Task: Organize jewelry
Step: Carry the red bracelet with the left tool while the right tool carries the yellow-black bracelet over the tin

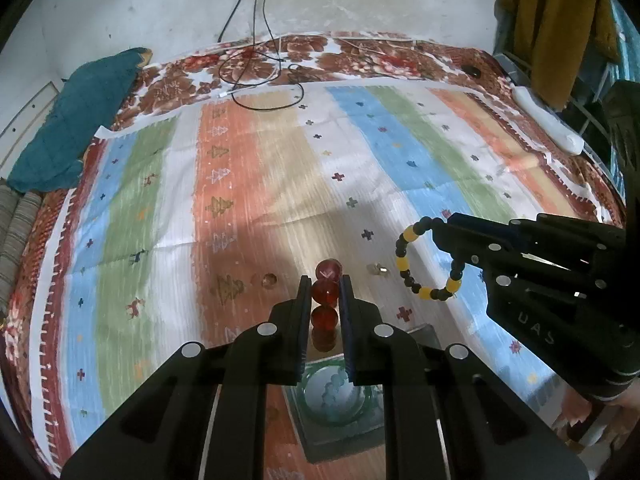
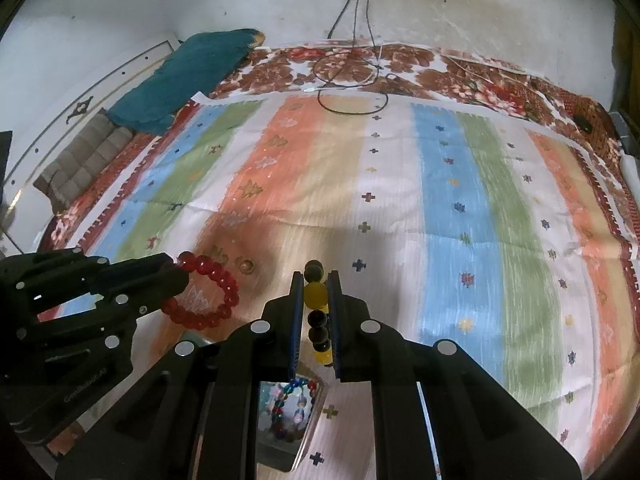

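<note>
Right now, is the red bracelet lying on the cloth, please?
No, the left gripper holds the red bracelet above the cloth.

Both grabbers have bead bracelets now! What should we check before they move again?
1. Left gripper shut on the red bracelet: ok.
2. Right gripper shut on the yellow-and-black bracelet: ok.
3. Both bracelets hanging clear of the striped cloth: ok.
4. Grippers apart, bracelets not tangled: ok.
5. Green tray below the left gripper has room: cannot tell.
6. Small pieces left on the cloth: not ok.
</note>
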